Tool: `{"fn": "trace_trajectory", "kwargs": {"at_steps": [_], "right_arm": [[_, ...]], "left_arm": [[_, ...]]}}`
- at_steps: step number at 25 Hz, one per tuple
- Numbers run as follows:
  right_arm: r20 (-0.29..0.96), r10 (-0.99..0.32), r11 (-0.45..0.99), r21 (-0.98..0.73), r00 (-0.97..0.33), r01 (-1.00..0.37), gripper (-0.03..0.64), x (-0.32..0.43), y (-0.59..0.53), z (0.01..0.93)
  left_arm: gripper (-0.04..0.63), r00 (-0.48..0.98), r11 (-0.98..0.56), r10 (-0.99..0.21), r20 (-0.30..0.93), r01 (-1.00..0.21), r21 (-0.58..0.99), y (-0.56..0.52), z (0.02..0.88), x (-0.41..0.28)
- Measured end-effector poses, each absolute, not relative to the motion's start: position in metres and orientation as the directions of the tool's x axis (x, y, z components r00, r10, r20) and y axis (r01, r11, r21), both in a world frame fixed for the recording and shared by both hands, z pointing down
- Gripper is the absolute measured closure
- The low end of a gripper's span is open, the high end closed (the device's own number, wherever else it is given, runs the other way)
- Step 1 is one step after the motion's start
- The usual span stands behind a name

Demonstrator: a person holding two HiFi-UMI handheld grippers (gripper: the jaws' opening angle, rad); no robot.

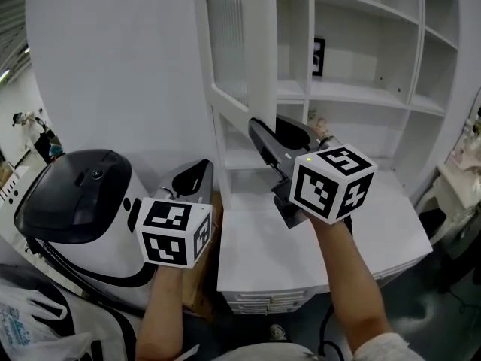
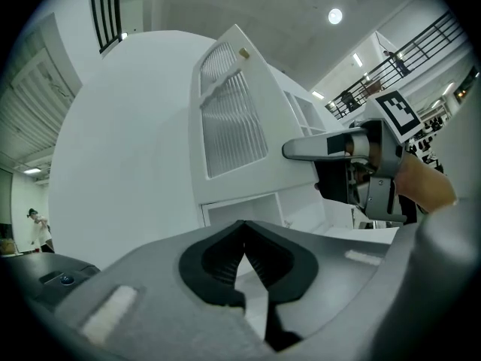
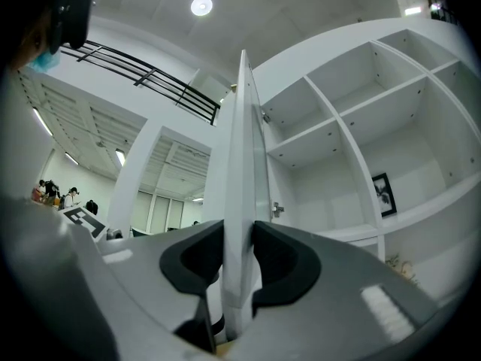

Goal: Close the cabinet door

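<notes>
Cabinet door point(image 1: 242, 40) was seen swung open, standing out from the white shelf unit point(image 1: 364, 89) at the unit's left side, with its ribbed pane point(image 1: 225, 32) turned toward the left. In the right gripper view the door point(image 3: 242, 149) was shown edge-on, running up the middle of the frame, with the open shelves lying to its right.

The right gripper point(image 1: 261, 132) was held up at the door's lower part. Its jaws were closed onto the door's thin edge, one dark pad pressed against each face, and the white edge was clamped between them point(image 3: 237, 256). From the left gripper view the same gripper point(image 2: 312, 149) was seen reaching in from the right, below the ribbed pane point(image 2: 229, 119).

The left gripper point(image 1: 197, 173) was held lower and to the left, apart from the door, beside a white machine with a black domed top point(image 1: 75, 194). Its jaws were brought together at the tips, and nothing was held between them point(image 2: 244, 253).

A small framed picture point(image 1: 319, 56) was set on an upper shelf. A white countertop point(image 1: 263, 258) was spread below the shelves, under the right forearm.
</notes>
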State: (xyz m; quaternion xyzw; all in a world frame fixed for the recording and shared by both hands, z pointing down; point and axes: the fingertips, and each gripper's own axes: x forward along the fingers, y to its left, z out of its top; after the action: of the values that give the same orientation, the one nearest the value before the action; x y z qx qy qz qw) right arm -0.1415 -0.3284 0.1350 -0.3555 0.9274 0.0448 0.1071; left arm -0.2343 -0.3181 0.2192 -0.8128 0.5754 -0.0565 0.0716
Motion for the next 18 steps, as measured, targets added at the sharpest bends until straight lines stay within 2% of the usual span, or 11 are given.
{"fn": "trace_trajectory", "kwargs": {"at_steps": [18], "right_arm": [[-0.233, -0.682, 0.715, -0.009, -0.694, -0.699, 0.540, -0.088, -0.371, 0.135]], "left_arm": [[0.595, 0.361, -0.357, -0.932, 0.012, -0.916, -0.182, -0.353, 0.220, -0.187]]}}
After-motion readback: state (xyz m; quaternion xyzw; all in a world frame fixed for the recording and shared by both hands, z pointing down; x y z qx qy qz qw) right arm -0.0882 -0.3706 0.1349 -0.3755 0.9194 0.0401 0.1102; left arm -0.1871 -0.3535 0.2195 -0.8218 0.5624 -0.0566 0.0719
